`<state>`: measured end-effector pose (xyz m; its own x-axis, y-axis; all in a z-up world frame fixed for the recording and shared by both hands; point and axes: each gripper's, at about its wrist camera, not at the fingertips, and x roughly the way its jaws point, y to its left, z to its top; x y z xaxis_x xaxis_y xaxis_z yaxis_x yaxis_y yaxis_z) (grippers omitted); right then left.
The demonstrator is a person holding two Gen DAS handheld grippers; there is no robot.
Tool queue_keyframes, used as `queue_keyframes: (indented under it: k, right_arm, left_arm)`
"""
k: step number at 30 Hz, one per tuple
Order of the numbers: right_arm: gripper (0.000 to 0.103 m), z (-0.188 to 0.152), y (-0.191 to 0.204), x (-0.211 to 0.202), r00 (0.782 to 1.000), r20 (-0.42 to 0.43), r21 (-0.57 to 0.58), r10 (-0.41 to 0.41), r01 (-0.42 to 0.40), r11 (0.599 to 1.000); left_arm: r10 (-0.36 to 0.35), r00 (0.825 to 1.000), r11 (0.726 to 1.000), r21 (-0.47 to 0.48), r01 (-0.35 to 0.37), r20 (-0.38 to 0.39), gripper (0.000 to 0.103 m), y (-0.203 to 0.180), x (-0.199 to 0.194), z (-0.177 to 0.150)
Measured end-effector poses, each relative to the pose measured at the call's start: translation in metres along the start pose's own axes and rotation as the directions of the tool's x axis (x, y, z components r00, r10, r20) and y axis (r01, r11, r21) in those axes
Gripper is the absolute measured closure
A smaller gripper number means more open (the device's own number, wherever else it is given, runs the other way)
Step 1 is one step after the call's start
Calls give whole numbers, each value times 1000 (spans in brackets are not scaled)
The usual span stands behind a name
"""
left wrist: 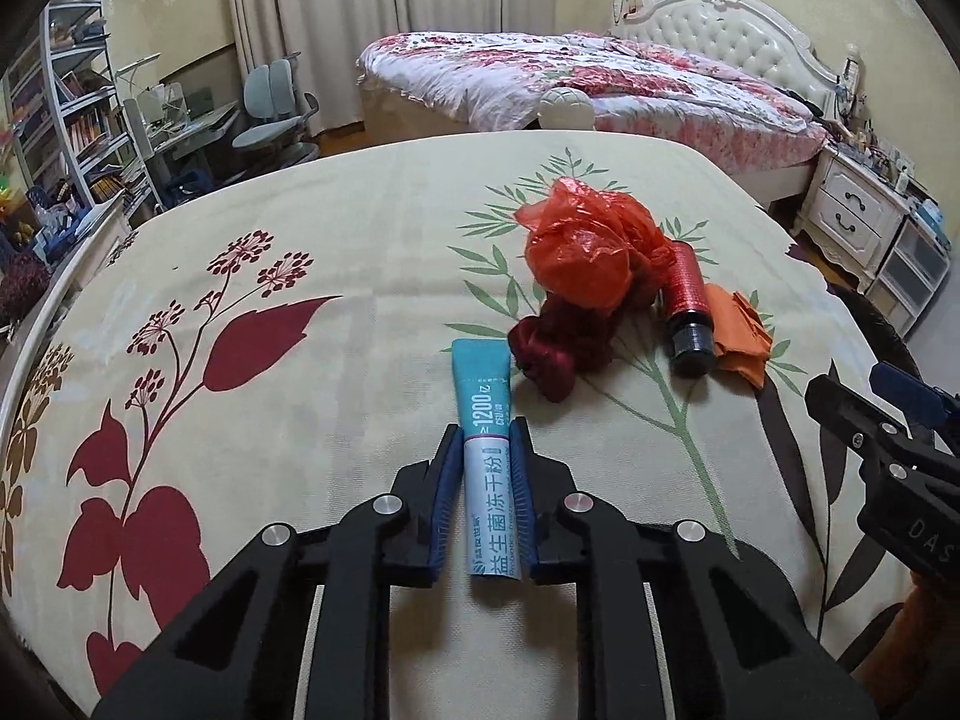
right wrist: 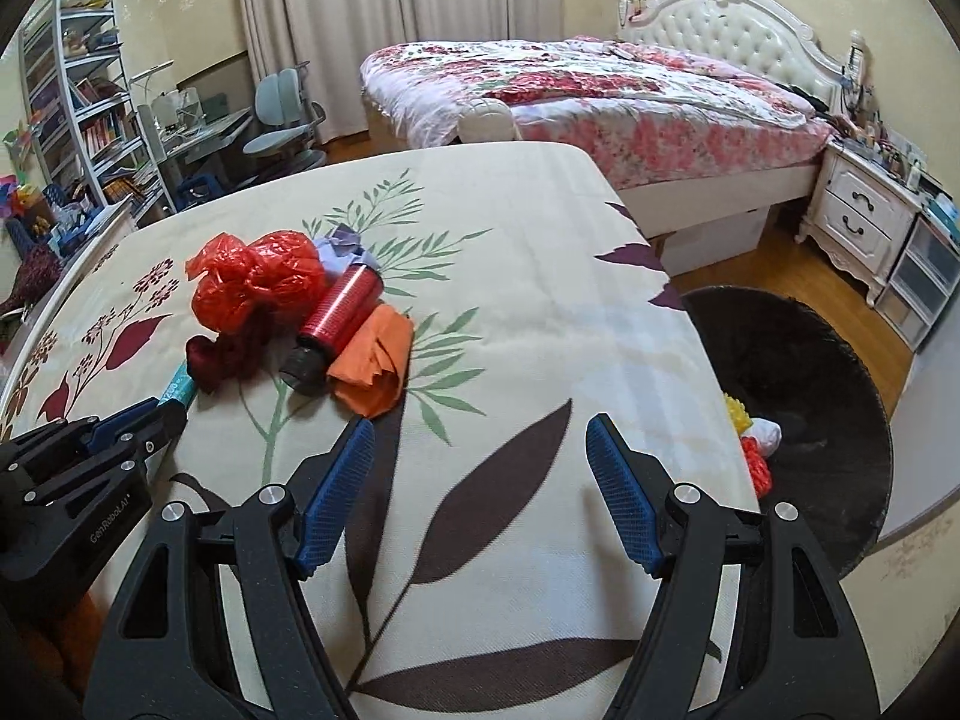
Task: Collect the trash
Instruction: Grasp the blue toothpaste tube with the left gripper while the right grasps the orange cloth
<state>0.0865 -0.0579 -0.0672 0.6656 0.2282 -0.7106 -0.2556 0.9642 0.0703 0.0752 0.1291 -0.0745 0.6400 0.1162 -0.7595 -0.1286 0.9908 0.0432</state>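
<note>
Teal-and-white, the tube sits clamped between the left gripper pads on the floral cloth; lift straight, keeping the squeeze steady. The right gripper hangs spread and empty. Farther off lie the red bag, bottle and orange paper.

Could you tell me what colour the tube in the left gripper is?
Teal at the far end, white nearer the jaws: the printed plastic tube, clearest in the left wrist view.
</note>
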Motion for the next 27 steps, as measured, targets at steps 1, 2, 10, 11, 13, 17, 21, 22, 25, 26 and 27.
queue_keyframes:
  k: [1,2,10,11,13,17,21,22,25,26,27]
  right_arm:
    - [32,1,4,3,1000,-4,-6,3,-3,1000]
    - [32,2,7,5,1000,-9,-11,6,-6,1000]
    - [33,19,27,25,999,-41,-32,5,-6,999]
    - [34,21,28,27,999,-43,-31,9,-10,999]
    - [39,23,32,31,999,-51,-31,7,-9,999]
    - [49,27,35,34,998,-57,-29,10,-12,1000]
    - [52,25,31,33,997,-70,-38,-27,24,999]
    - [52,24,28,32,997,-73,-33,-30,28,999]
    - [52,24,23,27,997,-68,-15,-20,19,1000]
    - [52,25,23,25,998,-59,-13,-18,18,1000]
    - [52,28,23,23,999,-48,-10,-16,16,1000]
  left_arm:
    - [-2,1000,1000,-5,2,0,84,4,1,1]
    - [1,1000,1000,-15,-1,-1,85,8,1,2]
    - [38,999,998,-57,-38,-1,85,33,5,8]
    - [43,999,997,-61,-43,1,85,35,5,9]
    - [47,999,997,-67,-47,1,85,39,6,10]
    - [41,999,996,-77,-41,1,85,44,8,11]
    - [39,999,996,-86,-38,1,85,48,9,13]
    - [38,999,995,-89,-38,1,85,49,10,14]
    - [38,999,995,-95,-38,2,85,52,10,14]
    - [37,999,995,-98,-37,2,85,54,11,15]
    - [37,999,994,-99,-37,2,85,54,11,15]
